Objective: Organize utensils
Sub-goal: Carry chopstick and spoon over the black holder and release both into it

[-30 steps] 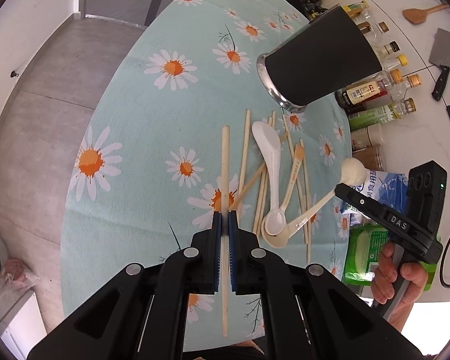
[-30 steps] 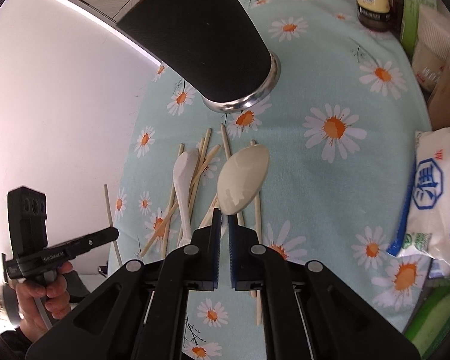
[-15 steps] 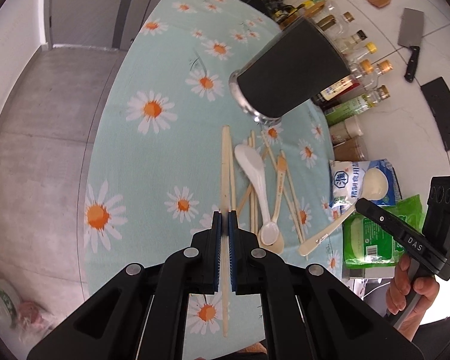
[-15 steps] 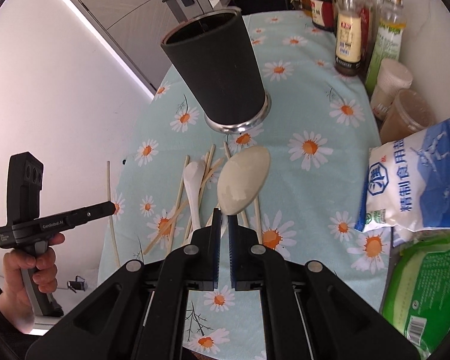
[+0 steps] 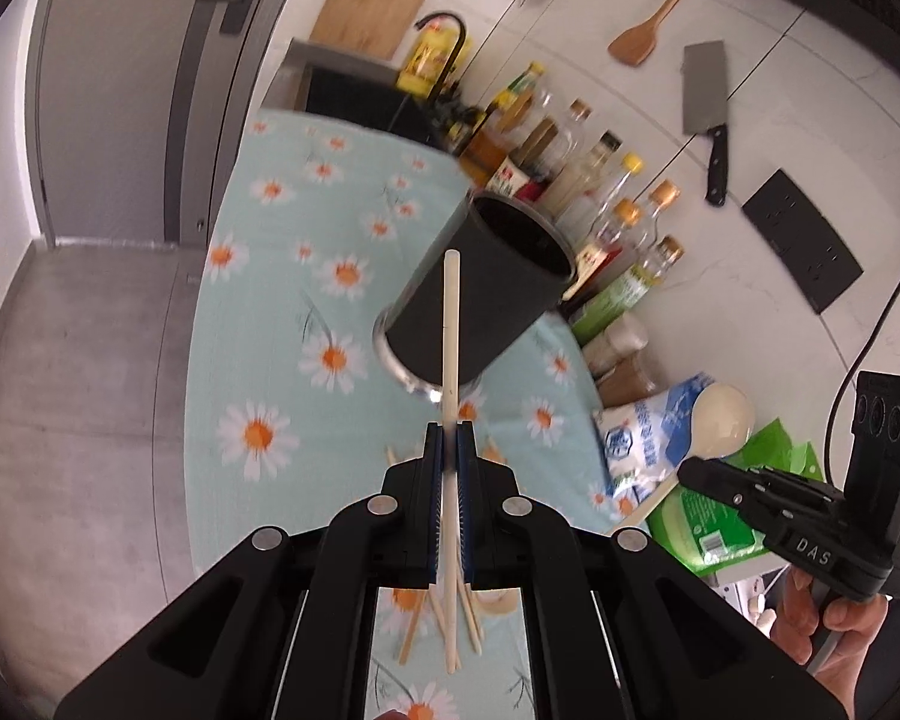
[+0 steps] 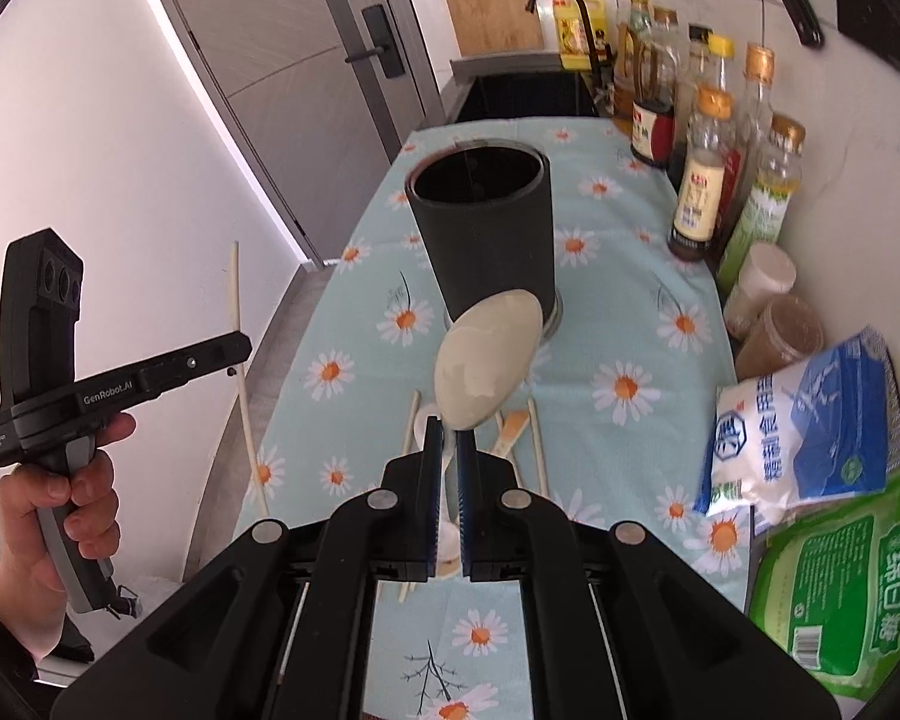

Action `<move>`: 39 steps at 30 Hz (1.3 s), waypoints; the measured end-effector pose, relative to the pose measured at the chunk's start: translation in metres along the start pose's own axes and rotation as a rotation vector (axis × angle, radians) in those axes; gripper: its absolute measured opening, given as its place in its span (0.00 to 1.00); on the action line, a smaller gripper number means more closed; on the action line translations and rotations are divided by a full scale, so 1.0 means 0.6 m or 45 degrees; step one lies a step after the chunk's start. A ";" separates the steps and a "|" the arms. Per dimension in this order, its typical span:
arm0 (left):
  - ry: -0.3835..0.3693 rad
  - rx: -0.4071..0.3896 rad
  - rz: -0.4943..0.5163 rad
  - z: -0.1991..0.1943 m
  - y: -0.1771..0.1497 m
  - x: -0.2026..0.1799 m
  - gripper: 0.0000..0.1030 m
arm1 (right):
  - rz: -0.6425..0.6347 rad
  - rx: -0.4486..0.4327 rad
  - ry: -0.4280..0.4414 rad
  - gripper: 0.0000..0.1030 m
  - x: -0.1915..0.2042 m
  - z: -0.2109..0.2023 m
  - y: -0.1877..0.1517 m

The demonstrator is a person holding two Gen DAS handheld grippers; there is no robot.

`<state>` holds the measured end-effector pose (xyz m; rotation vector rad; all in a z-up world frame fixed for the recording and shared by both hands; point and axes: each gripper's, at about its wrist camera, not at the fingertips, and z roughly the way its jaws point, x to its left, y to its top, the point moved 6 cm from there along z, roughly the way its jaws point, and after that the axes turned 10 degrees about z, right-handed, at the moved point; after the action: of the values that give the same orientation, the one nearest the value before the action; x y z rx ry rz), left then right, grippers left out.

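Both grippers hold a utensil above the tabletop, near the cup.

The left gripper (image 5: 449, 438) has its jaws closed on one chopstick (image 5: 450, 324), which points up in front of the black cup (image 5: 480, 300). The right gripper (image 6: 449, 435) has its jaws closed on the handle of a spoon (image 6: 489, 360). More chopsticks (image 6: 537, 450) lie on the tabletop (image 6: 624, 324) at its near end, in front of the cup.

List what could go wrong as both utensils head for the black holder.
1. The left hand-held gripper pinches the chopstick partway along; the long shaft could pivot and miss the black holder.
2. The right hand-held gripper grips the spoon by its thin handle; the heavy bowl may swing.
3. Both heading for one opening, the tools could collide.
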<state>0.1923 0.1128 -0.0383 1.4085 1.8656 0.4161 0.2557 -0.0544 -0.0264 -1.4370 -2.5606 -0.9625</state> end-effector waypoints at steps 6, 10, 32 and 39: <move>0.049 -0.162 0.088 -0.028 0.068 -0.024 0.04 | -0.055 -0.101 0.025 0.06 0.021 -0.014 0.055; 0.059 -0.256 0.138 -0.038 0.110 -0.047 0.04 | -0.064 -0.146 0.062 0.06 0.026 -0.018 0.095; 0.148 -0.564 0.352 0.012 0.291 -0.138 0.04 | -0.131 -0.303 0.105 0.06 -0.006 0.004 0.289; 0.163 -0.542 0.379 0.073 0.306 -0.136 0.04 | -0.101 -0.250 0.091 0.06 -0.031 0.066 0.313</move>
<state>0.3580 0.0927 0.0813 1.3834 1.5417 1.0079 0.4238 0.0232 0.0278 -1.3231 -2.5497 -1.2853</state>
